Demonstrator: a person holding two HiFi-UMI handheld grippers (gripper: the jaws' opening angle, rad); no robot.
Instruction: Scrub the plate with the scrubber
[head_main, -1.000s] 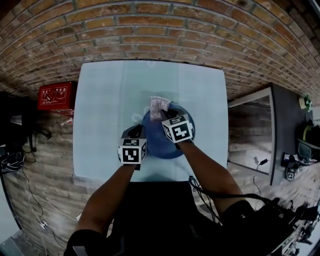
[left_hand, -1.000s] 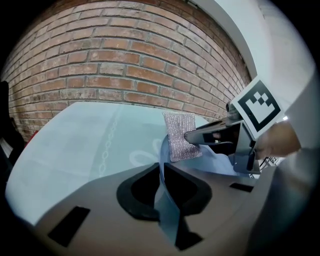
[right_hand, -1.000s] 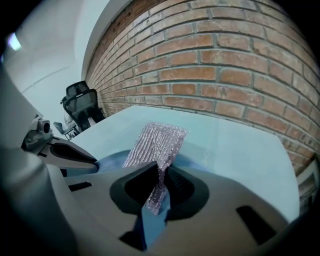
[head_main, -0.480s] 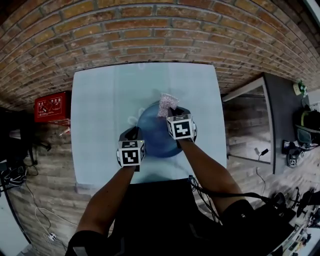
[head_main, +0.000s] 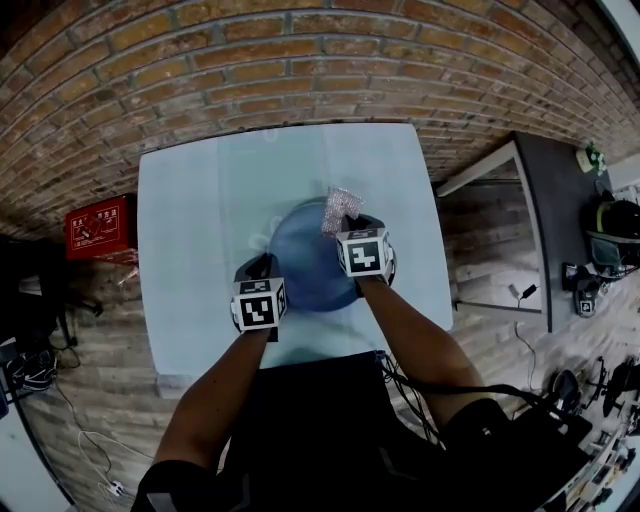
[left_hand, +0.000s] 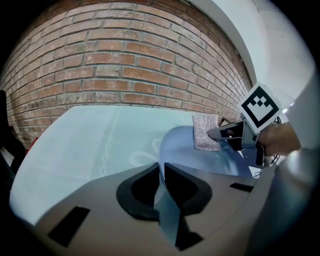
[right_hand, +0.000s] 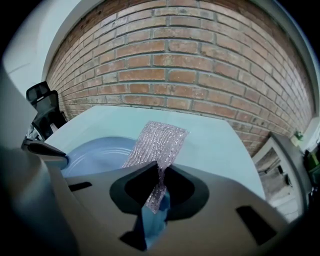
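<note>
A blue plate (head_main: 305, 262) lies on the pale table (head_main: 200, 210). My left gripper (head_main: 266, 270) is shut on the plate's near-left rim; in the left gripper view the rim (left_hand: 162, 170) runs between its jaws and the plate (left_hand: 210, 162) spreads to the right. My right gripper (head_main: 346, 228) is shut on a silvery mesh scrubber (head_main: 342, 209), which hangs over the plate's far right edge. In the right gripper view the scrubber (right_hand: 157, 140) sticks out ahead of the jaws, with the plate (right_hand: 100, 155) to its left. The scrubber (left_hand: 206, 131) and right gripper (left_hand: 226, 134) also show from the left.
A red box (head_main: 98, 226) sits on the brick floor left of the table. A dark cabinet (head_main: 500, 235) stands at the table's right. A brick wall (right_hand: 200, 55) lies beyond the far edge, with a black chair (right_hand: 45, 107) at its left.
My right gripper has carried the scrubber from the far left part of the plate to its far right edge. The left gripper has kept its hold on the rim.
</note>
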